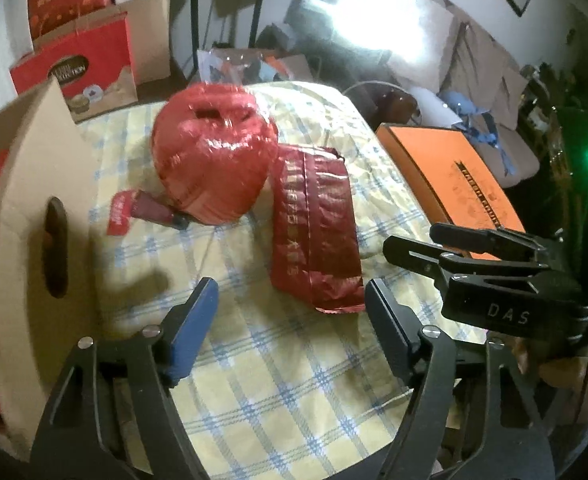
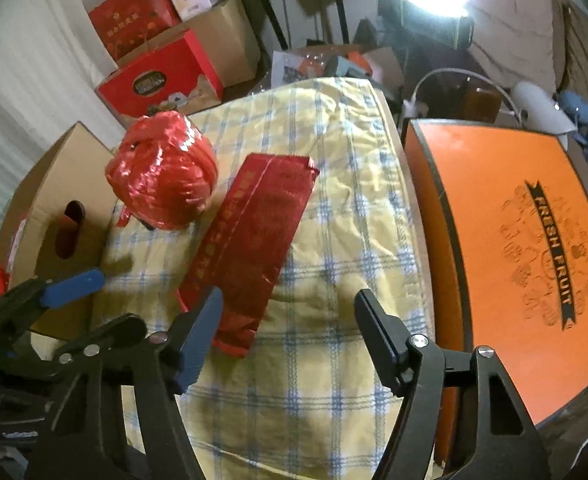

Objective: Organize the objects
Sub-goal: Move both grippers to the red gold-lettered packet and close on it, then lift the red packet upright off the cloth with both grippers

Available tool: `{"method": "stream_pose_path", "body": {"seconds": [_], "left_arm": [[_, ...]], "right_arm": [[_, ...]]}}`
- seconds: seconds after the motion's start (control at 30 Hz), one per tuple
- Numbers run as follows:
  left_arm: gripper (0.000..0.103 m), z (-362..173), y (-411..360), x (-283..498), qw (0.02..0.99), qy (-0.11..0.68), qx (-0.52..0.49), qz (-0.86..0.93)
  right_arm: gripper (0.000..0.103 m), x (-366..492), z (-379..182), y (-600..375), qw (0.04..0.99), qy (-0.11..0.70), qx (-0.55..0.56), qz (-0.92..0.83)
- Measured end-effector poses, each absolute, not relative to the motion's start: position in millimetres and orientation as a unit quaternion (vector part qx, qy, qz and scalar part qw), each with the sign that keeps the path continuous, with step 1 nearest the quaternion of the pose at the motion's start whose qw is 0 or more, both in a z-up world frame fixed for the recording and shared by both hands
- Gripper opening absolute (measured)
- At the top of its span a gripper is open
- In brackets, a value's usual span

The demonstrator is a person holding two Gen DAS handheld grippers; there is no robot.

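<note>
A: Red ball of plastic twine, wrapped in glossy film, sits left of centre on the checked yellow-and-blue cloth covering the desk. Where is the flat packet?

B: Dark red foil packet with gold characters lies just right of the ball, its long side running toward the lower middle of the frame. In the right wrist view its near end lies just beyond the blue-padded finger of the right gripper.

A: Containers?

B: Brown cardboard box with an oval handle slot stands at the left edge; something red shows inside, but it cannot be identified. An orange lidded box printed "FRESH FRUIT" occupies the right side, closed. More red cartons stand at upper left, beyond the desk.

A: Gripper pose?

B: Left gripper points steeply down at the cloth, jaws apart, nothing between them. The right gripper is likewise spread and unloaded, tilted down beside the orange box. A small red tag lies at the ball's lower left.
</note>
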State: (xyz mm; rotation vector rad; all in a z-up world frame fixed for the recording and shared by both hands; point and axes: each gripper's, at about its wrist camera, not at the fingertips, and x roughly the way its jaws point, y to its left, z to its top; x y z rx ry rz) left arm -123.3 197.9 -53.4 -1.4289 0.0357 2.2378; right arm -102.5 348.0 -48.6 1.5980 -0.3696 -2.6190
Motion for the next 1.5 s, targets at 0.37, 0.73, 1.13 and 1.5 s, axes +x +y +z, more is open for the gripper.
{"method": "stream_pose_path", "body": {"seconds": [0.37,0.73,1.13,1.5], "left_arm": [[0.051,-89.3,208.5,-138.7,0.236,0.002,-0.547,0.803],[0.044,-98.7,211.2,-147.7,0.253,-0.023,-0.561,0.788],[0.013,-100.1,217.9,-144.7,0.237,-0.015,-0.552,0.799],[0.001,-82.0,215.3,-135.8,0.247,0.002,-0.514,0.821]], "right_arm": [[0.062,-133.5,-49.2,359.4,0.025,-0.128,0.503,-0.855],[0.057,-181.2,-60.8,367.8,0.022,-0.114,0.498,-0.860],[0.025,-196.9,-83.1,360.7,0.039,-0.119,0.514,-0.848],[0.008,-183.3,-75.4,371.5,0.067,-0.179,0.506,-0.841]]}}
